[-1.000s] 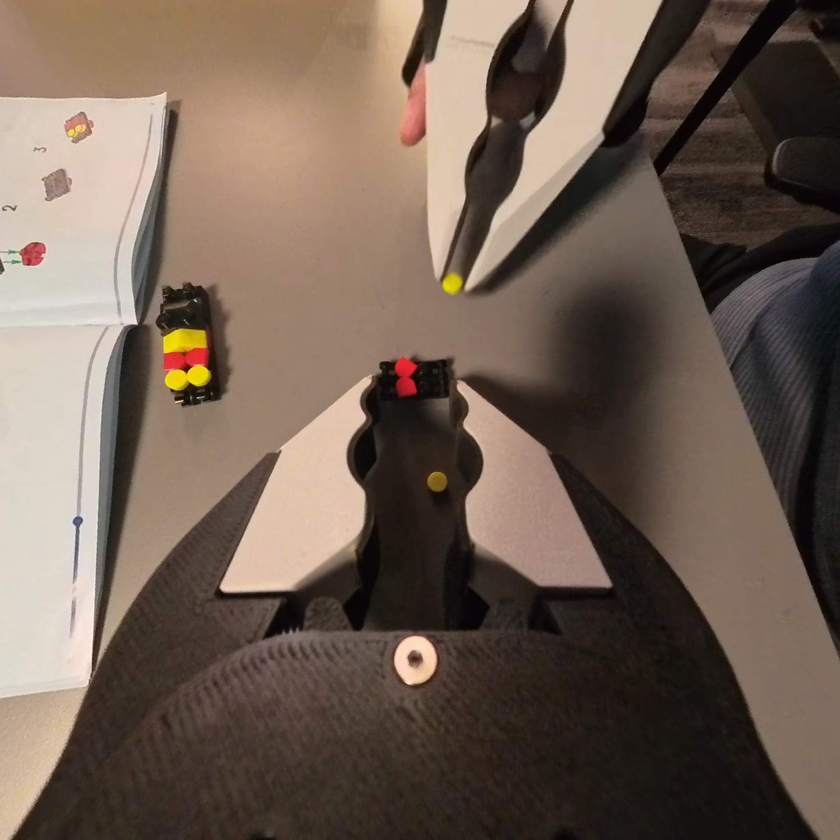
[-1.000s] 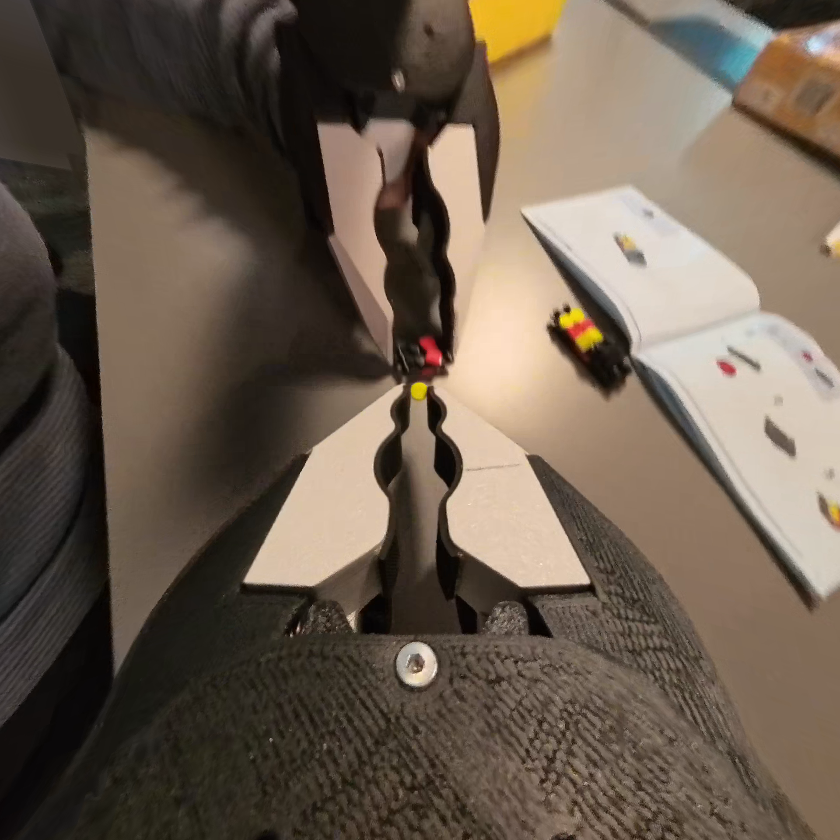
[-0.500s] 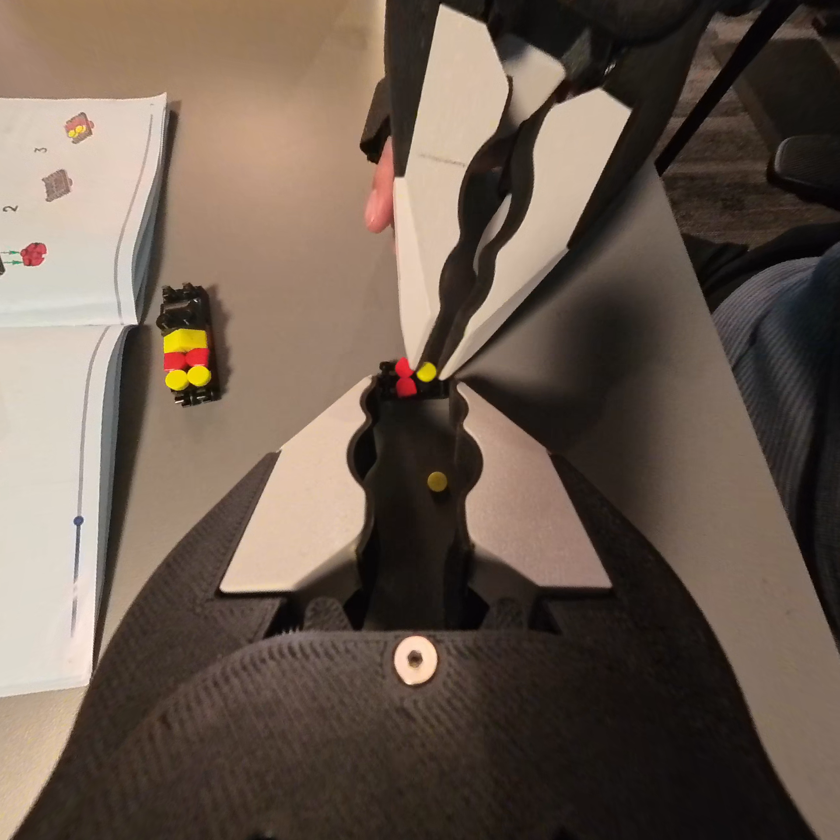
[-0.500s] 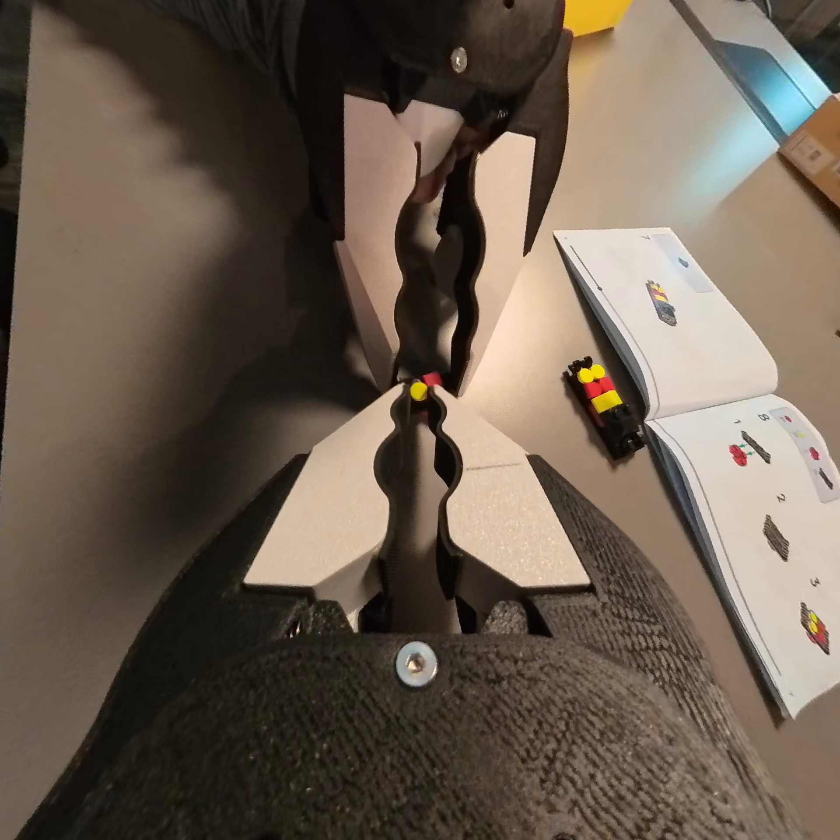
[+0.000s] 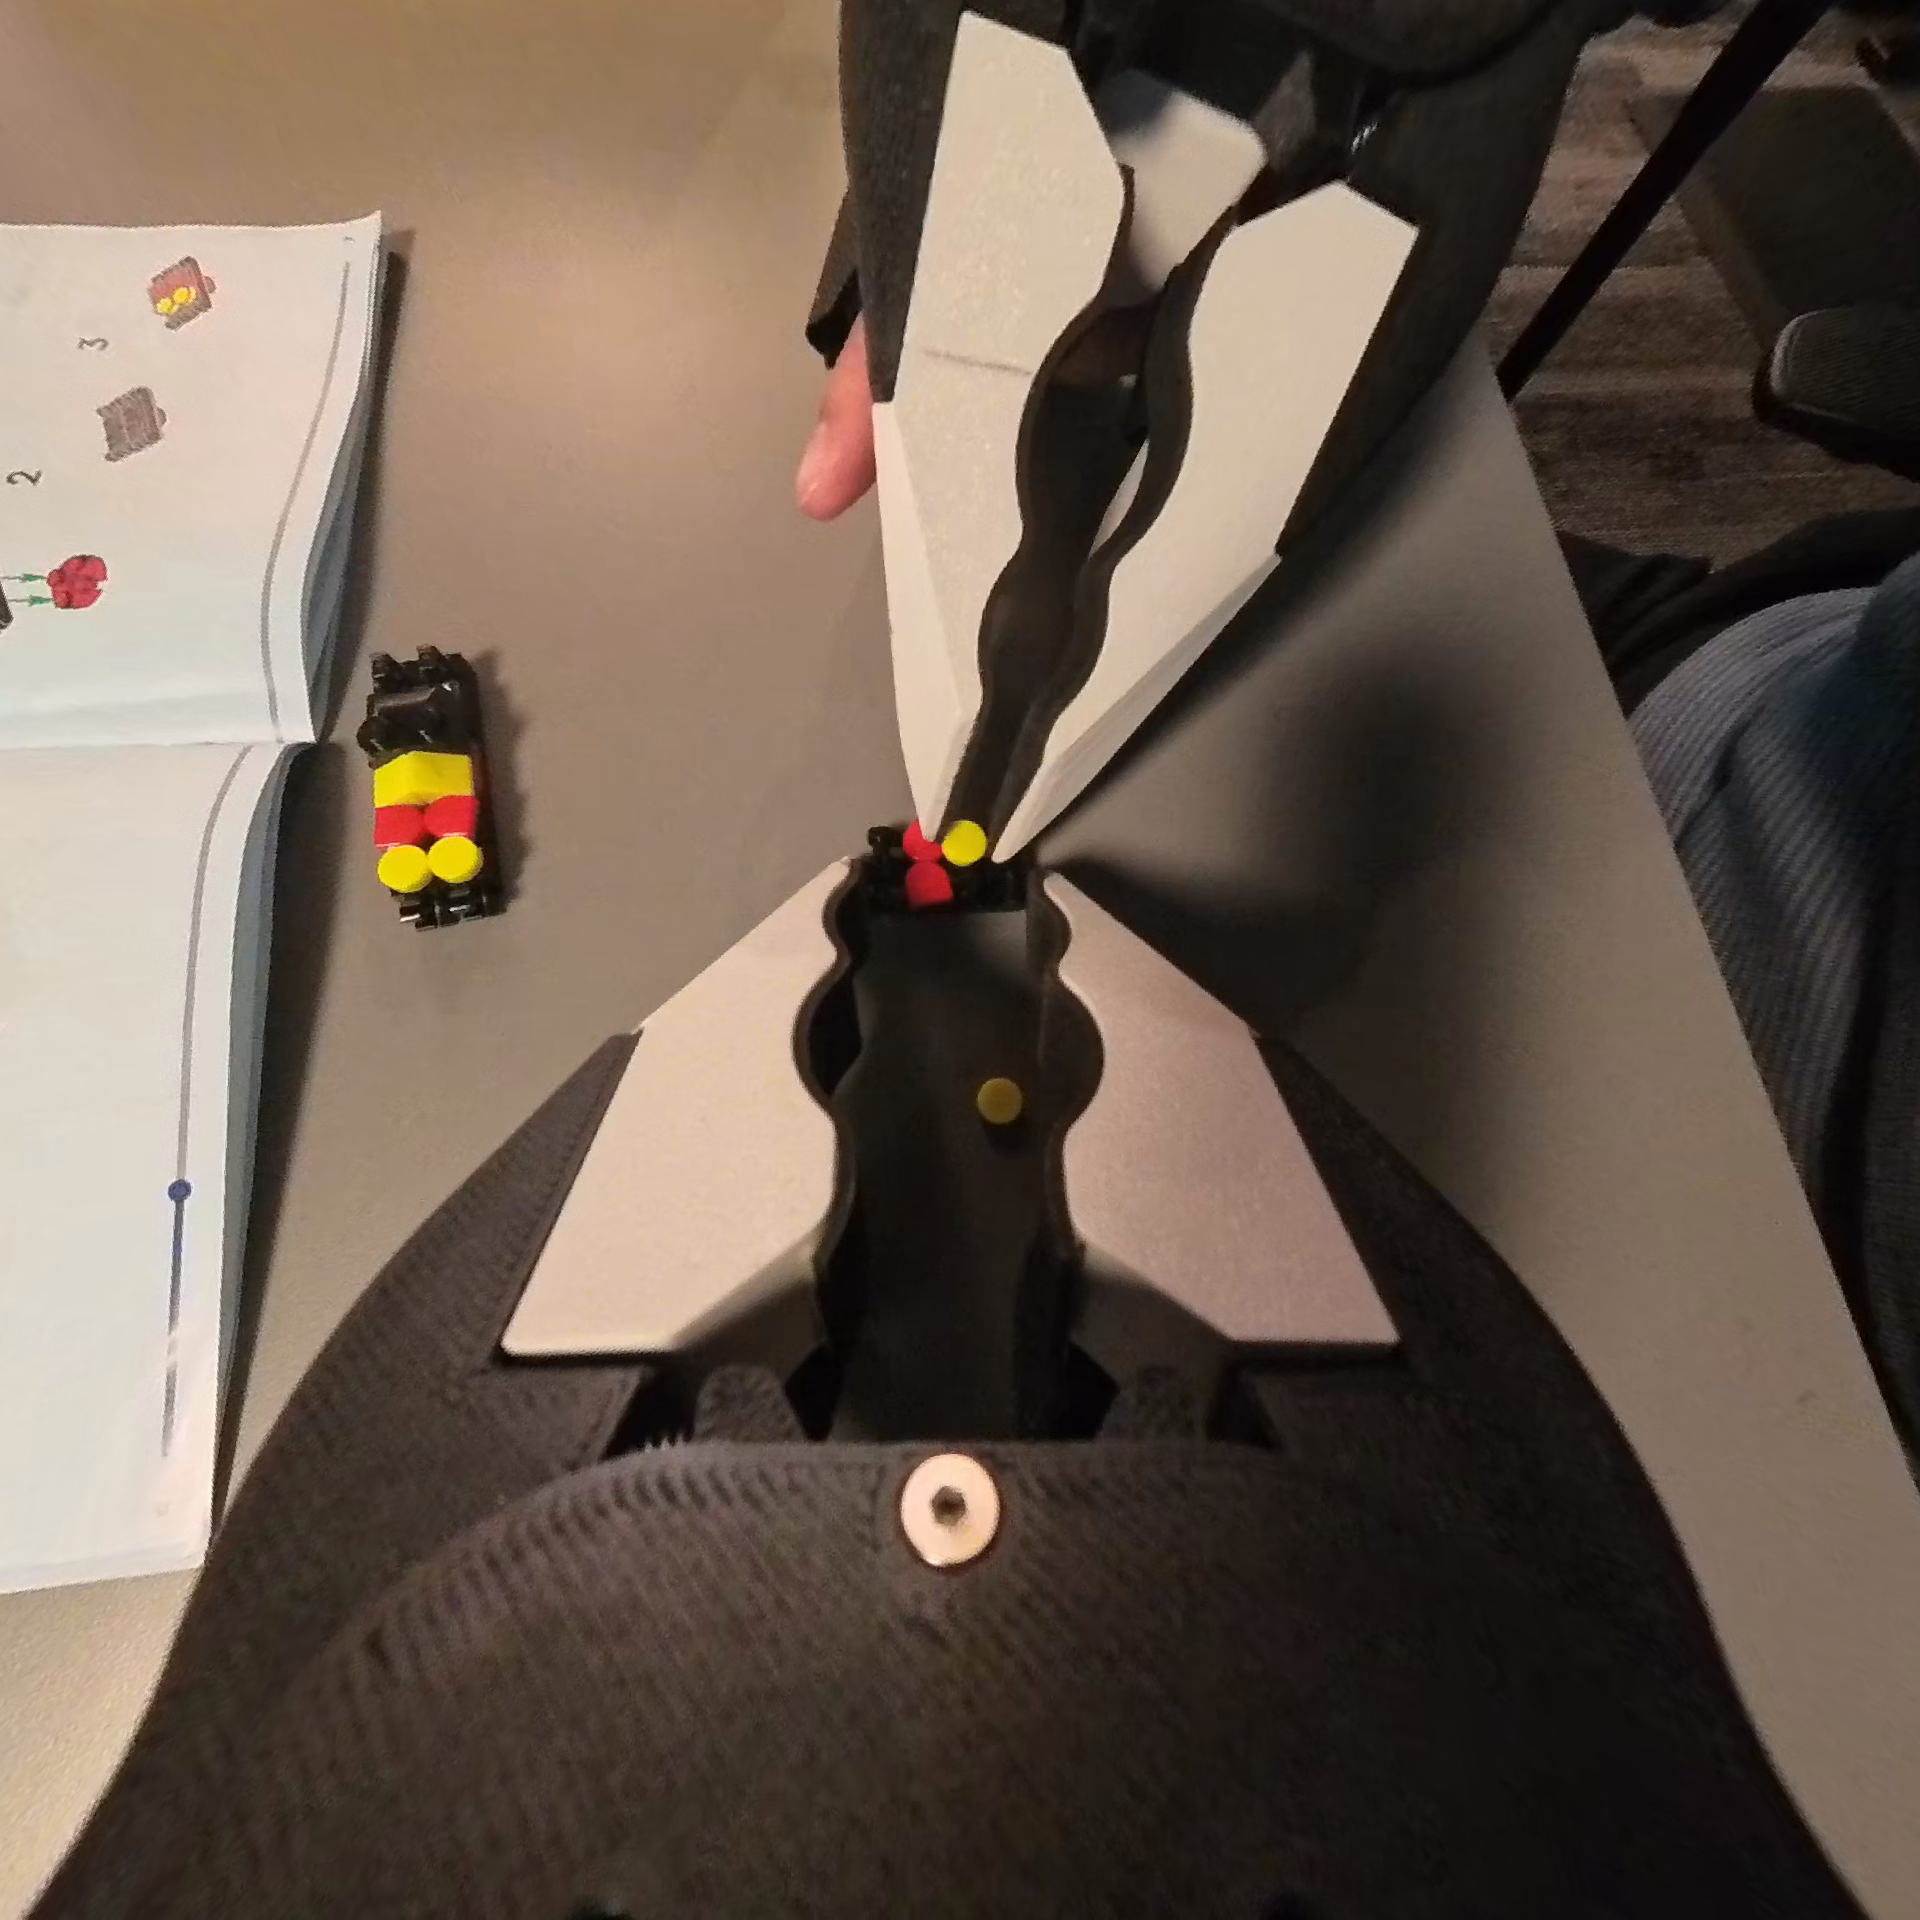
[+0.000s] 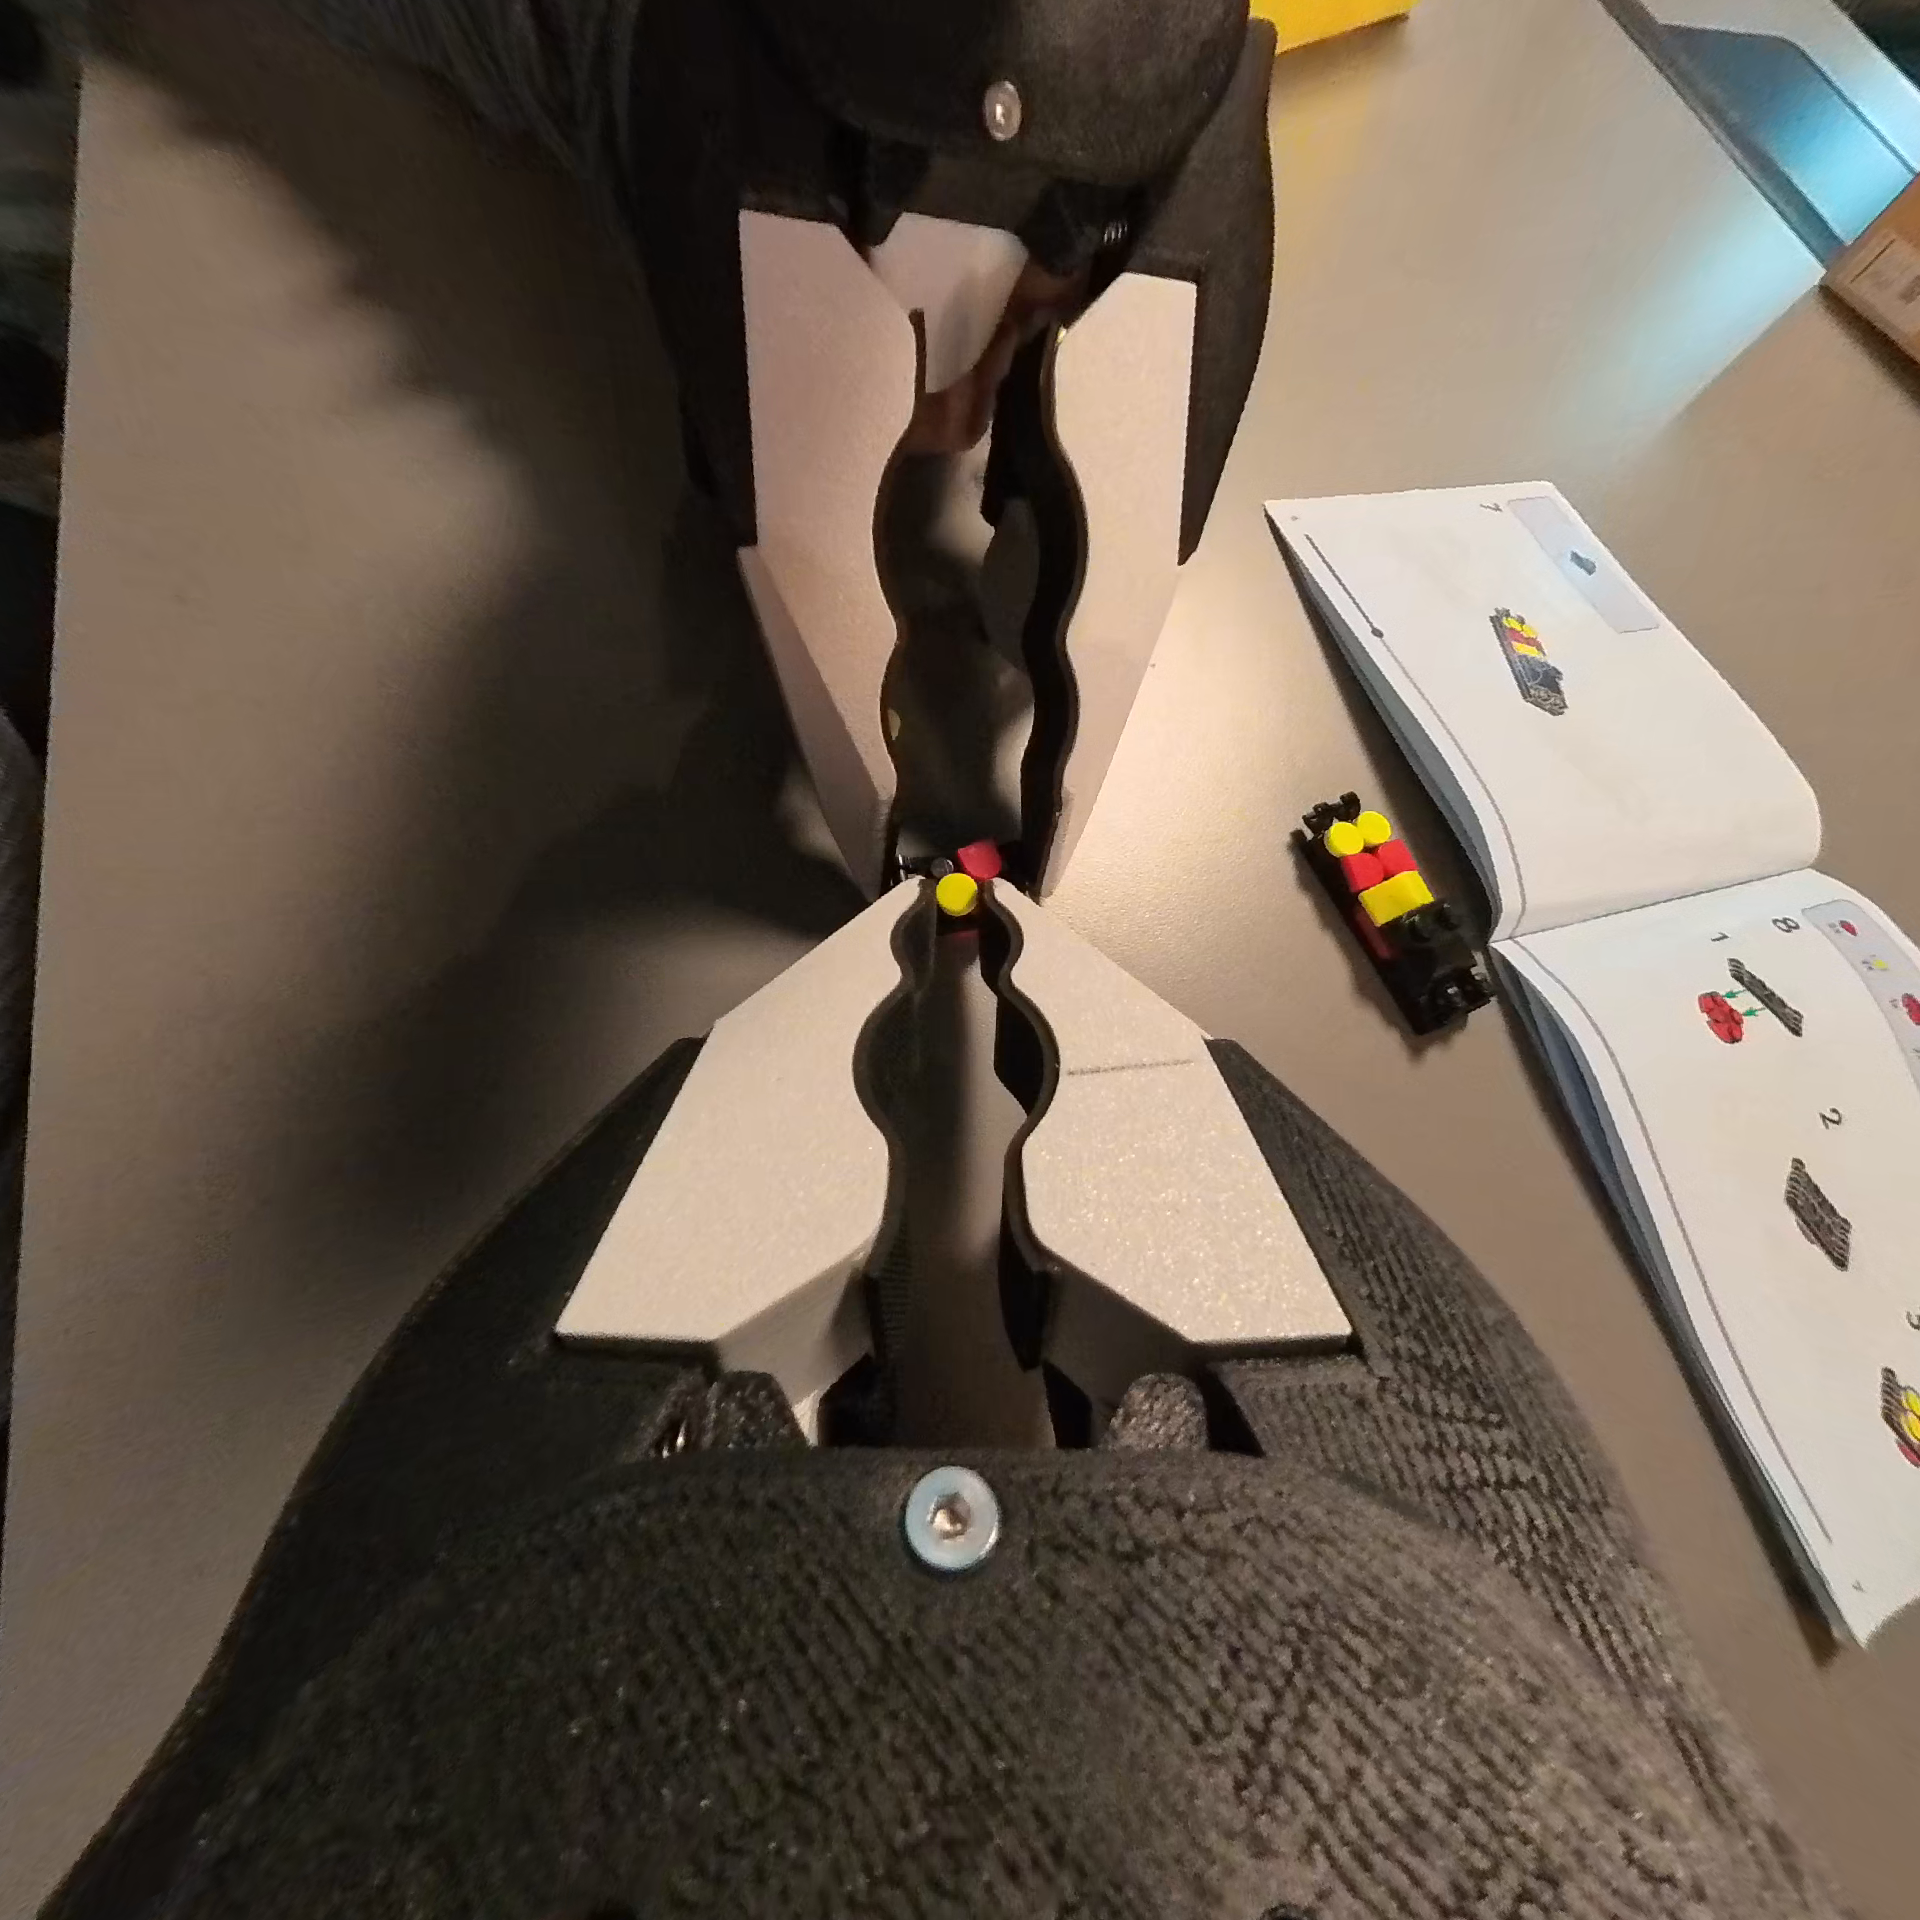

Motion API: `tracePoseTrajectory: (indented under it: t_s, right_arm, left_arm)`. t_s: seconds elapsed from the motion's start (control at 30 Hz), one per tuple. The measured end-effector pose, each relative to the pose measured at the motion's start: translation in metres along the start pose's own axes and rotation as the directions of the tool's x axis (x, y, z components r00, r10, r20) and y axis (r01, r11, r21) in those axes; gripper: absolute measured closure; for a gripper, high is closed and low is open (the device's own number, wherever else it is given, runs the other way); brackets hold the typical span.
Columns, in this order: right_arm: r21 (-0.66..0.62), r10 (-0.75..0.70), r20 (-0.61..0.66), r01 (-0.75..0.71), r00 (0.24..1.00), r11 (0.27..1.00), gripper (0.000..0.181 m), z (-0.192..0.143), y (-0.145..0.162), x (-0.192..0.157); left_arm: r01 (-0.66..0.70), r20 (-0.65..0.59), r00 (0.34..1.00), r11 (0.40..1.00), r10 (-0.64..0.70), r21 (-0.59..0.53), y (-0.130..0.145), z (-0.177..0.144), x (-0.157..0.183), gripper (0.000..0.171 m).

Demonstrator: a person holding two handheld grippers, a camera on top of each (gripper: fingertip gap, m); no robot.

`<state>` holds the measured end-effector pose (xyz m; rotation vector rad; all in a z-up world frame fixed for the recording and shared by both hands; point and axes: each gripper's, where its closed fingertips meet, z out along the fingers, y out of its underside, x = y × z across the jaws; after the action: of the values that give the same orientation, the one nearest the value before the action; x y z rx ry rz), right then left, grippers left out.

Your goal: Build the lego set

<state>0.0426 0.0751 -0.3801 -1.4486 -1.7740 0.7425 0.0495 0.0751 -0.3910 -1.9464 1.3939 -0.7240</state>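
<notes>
The right tool (image 6: 954, 902) pinches a yellow round stud (image 6: 954, 891) and presses it onto the small black plate (image 5: 940, 881) with red pieces that the left tool (image 5: 940, 883) clamps at the counter (image 5: 623, 416). A finished sub-assembly (image 5: 431, 800) lies beside the open booklet (image 5: 135, 623); a second yellow stud (image 5: 998, 1099) waits, so this section is midway.

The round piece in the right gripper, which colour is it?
Yellow; the right wrist view shows it best.

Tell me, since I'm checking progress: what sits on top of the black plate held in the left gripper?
On the black plate sit two red round pieces, with the right gripper holding a yellow round stud beside them. Whether it is seated is hidden by the fingertips.
</notes>
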Motion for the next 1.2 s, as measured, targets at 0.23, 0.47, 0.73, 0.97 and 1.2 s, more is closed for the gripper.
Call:
tracePoseTrajectory:
  t_s: [0.23,0.47,0.73,0.97,1.2]
  right_arm:
    - [0.001,0.001,0.0,-0.001,1.0,1.0,0.175,0.0,0.0,0.0]
    - [0.009,-0.004,0.007,0.004,1.0,1.0,0.173,0.0,-0.001,-0.002]
    - [0.009,-0.013,0.018,0.013,1.0,1.0,0.172,0.001,0.0,-0.004]
    - [0.035,-0.019,-0.003,0.019,1.0,0.999,0.166,0.0,-0.003,-0.003]
    - [0.026,-0.494,-0.264,0.518,0.829,0.855,0.165,-0.012,0.002,-0.004]
  left_arm:
    - [0.0,0.0,1.0,1.0,0.0,0.0,0.0,0.0,0.0,0.141]
    - [0.0,0.0,1.0,1.0,0.0,0.0,0.0,0.0,0.0,0.141]
    - [0.0,0.0,1.0,1.0,0.0,0.0,0.0,0.0,0.0,0.141]
    - [0.0,0.0,1.0,1.0,0.0,0.0,0.0,0.0,0.0,0.141]
    - [0.036,-0.019,0.999,0.999,-0.036,0.011,-0.001,-0.001,-0.001,0.141]
